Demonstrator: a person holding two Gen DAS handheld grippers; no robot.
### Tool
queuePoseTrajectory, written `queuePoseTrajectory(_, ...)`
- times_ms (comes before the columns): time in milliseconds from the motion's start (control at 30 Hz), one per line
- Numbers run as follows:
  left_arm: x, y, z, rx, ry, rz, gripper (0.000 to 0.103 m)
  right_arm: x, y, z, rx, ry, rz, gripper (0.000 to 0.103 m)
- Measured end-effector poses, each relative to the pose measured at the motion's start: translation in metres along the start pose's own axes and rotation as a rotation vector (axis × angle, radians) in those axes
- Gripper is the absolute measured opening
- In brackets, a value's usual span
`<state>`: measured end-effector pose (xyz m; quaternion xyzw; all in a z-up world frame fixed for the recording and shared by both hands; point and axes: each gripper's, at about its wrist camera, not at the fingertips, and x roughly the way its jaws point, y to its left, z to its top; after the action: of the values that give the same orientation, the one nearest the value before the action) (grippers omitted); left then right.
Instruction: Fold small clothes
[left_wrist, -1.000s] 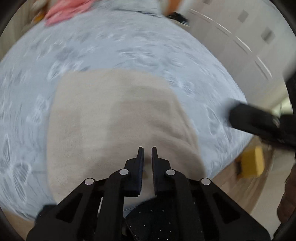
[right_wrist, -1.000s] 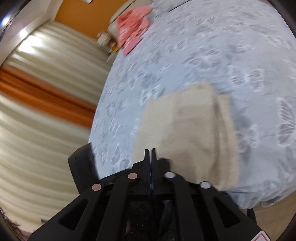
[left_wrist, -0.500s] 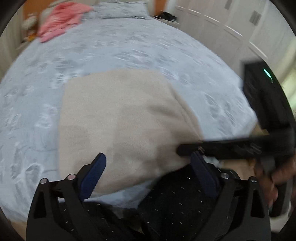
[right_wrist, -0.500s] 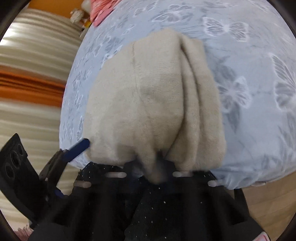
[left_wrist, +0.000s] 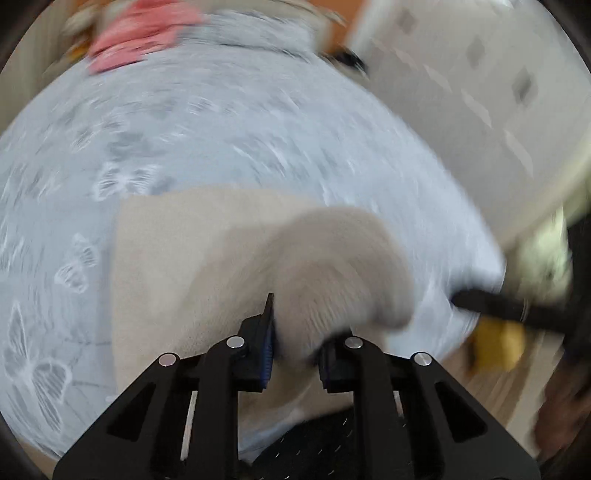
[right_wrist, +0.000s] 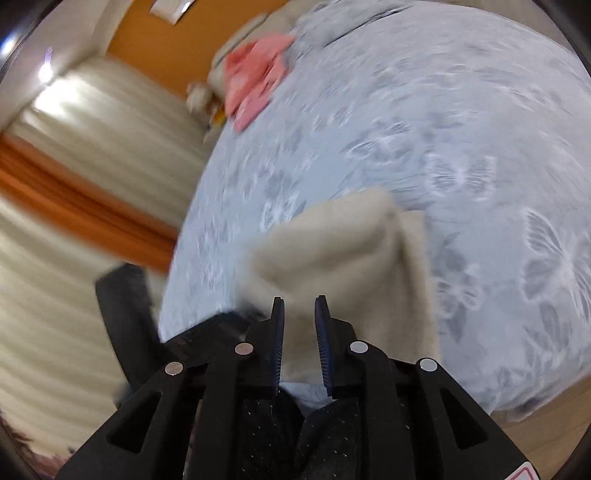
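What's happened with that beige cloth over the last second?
The left gripper, wide open half a second ago, has closed on the near edge of the beige cloth and is lifting it into a fold. The right gripper stands slightly open by it. The pink clothes stayed put.

The left black two-finger gripper (left_wrist: 295, 332) is seen with its jaws drawn close together around a raised fold of beige fleece cloth (left_wrist: 332, 266), which is pinched between the blue-ribbed pads. The right black two-finger gripper (right_wrist: 300, 325) is held with its jaws narrowly parted, cloth lying between its blue-ribbed pads (right_wrist: 277, 339).
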<state>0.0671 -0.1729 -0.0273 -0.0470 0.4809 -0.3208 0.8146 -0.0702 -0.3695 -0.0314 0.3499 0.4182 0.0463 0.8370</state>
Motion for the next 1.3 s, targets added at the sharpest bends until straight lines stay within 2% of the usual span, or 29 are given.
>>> queuePoseTrajectory(67,-0.024,0.012,0.011,-0.056,-0.061,-0.022,0.017,0.004,-0.005,-0.012,-0.079,0.045,-0.128,0.019)
queuePoseTrajectory(100,-0.036,0.015,0.015,-0.063,-0.088,-0.030,0.017,0.017,-0.003,-0.021,-0.170,0.117,-0.236,0.019)
queuePoseTrajectory(167,-0.049,0.017,0.017,-0.067,-0.108,-0.042,0.017,0.038,0.003,-0.030,-0.256,0.190,-0.287,0.018)
queuePoseTrajectory(200,-0.053,0.016,0.015,-0.071,-0.110,-0.043,0.017,0.052,0.010,-0.032,-0.297,0.204,-0.276,0.018)
queuePoseTrajectory(267,-0.054,0.014,0.010,-0.081,-0.100,-0.045,0.017,0.071,0.012,-0.026,-0.302,0.199,-0.249,0.018)
queuePoseTrajectory(300,-0.054,0.013,0.007,-0.086,-0.094,-0.044,0.017,0.089,0.002,-0.019,-0.275,0.200,-0.237,0.014)
queuePoseTrajectory(333,-0.052,0.012,0.005,-0.090,-0.085,-0.046,0.017,0.110,-0.016,-0.015,-0.256,0.221,-0.292,0.008)
queuePoseTrajectory(367,-0.050,0.011,0.001,-0.093,-0.073,-0.046,0.017,0.127,-0.031,-0.014,-0.250,0.258,-0.384,0.004)
queuePoseTrajectory(400,-0.049,0.010,-0.001,-0.093,-0.065,-0.047,0.017,0.141,-0.052,-0.012,-0.225,0.326,-0.430,0.005)
queuePoseTrajectory(467,-0.044,0.007,-0.007,-0.070,-0.043,-0.049,0.018,0.123,-0.053,0.000,-0.115,0.285,-0.330,0.008)
queuePoseTrajectory(567,-0.033,-0.003,-0.016,-0.040,-0.015,-0.056,0.018,0.078,-0.043,0.020,0.026,0.171,-0.110,0.038)
queuePoseTrajectory(600,-0.029,-0.005,-0.018,-0.038,-0.006,-0.063,0.018,0.067,-0.043,0.027,0.071,0.149,-0.044,0.053)
queuePoseTrajectory(733,-0.004,-0.022,-0.025,0.006,0.035,-0.071,0.019,0.051,-0.060,0.046,0.282,0.096,0.159,0.075)
queuePoseTrajectory(800,0.008,-0.027,-0.032,0.017,0.060,-0.062,0.020,0.069,-0.070,0.049,0.366,0.144,0.164,0.075)
queuePoseTrajectory(900,0.028,-0.030,-0.045,0.027,0.128,-0.053,0.030,0.108,-0.069,0.050,0.401,0.274,0.094,0.076)
queuePoseTrajectory(933,0.032,-0.032,-0.048,0.037,0.133,-0.040,0.035,0.116,-0.063,0.049,0.393,0.301,0.106,0.067)
queuePoseTrajectory(967,0.035,-0.035,-0.053,0.053,0.144,-0.040,0.040,0.122,-0.057,0.050,0.372,0.319,0.115,0.049)
queuePoseTrajectory(1000,0.038,-0.038,-0.058,0.069,0.158,-0.040,0.041,0.124,-0.043,0.053,0.298,0.319,0.089,0.016)
queuePoseTrajectory(1033,0.037,-0.039,-0.060,0.077,0.160,-0.040,0.041,0.122,-0.032,0.057,0.223,0.307,0.047,0.016)
queuePoseTrajectory(1100,0.029,-0.042,-0.062,0.095,0.142,-0.051,0.044,0.100,-0.006,0.061,0.065,0.227,-0.007,0.015)
queuePoseTrajectory(1167,0.015,-0.042,-0.061,0.101,0.119,-0.079,0.063,0.088,-0.008,0.059,0.016,0.188,-0.049,0.015)
queuePoseTrajectory(1200,0.007,-0.040,-0.061,0.092,0.116,-0.098,0.066,0.087,-0.021,0.052,-0.012,0.184,-0.118,0.015)
queuePoseTrajectory(1267,-0.005,-0.034,-0.060,0.064,0.101,-0.123,0.075,0.102,-0.050,0.041,-0.012,0.235,-0.204,0.022)
queuePoseTrajectory(1300,-0.013,-0.029,-0.059,0.036,0.084,-0.128,0.076,0.110,-0.066,0.030,0.015,0.282,-0.247,0.030)
